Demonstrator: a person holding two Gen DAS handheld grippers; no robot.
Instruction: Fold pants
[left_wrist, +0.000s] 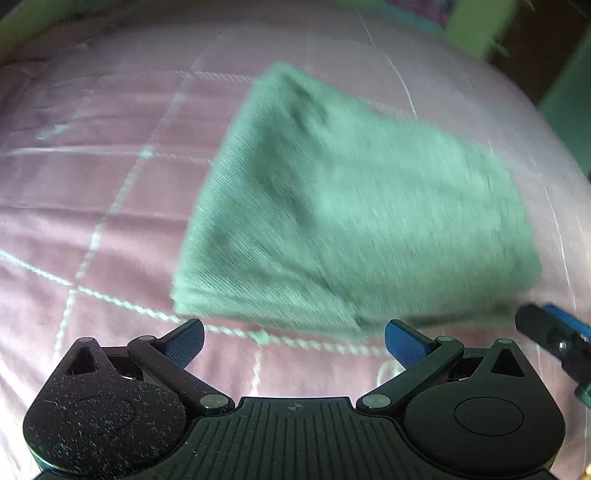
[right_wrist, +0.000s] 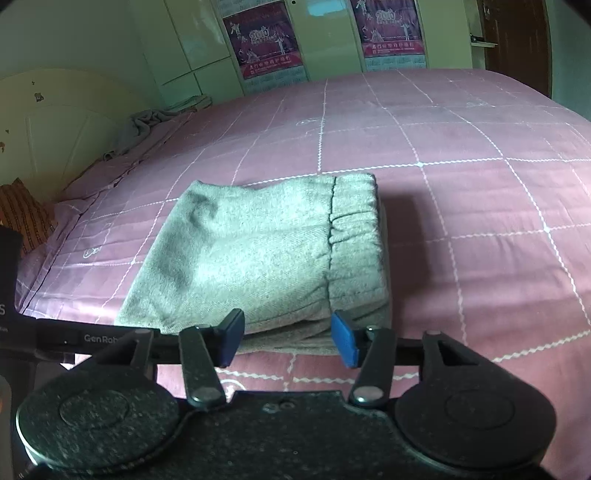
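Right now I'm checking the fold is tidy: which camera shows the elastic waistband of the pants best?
The right wrist view. There the waistband is sharp, its gathered elastic and seam clear on the right end of the folded pants. In the left wrist view, motion blur smears the pants, and no waistband can be made out.

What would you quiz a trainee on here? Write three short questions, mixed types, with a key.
1. True or false: the left gripper is clamped on the pants.
2. Which end of the folded pants faces the camera's right in the right wrist view: A) elastic waistband, B) the leg cuffs?
3. What do the pants lie on?

Key: 1 false, its jaws are open; 2 A; 3 the pink checked bedspread.
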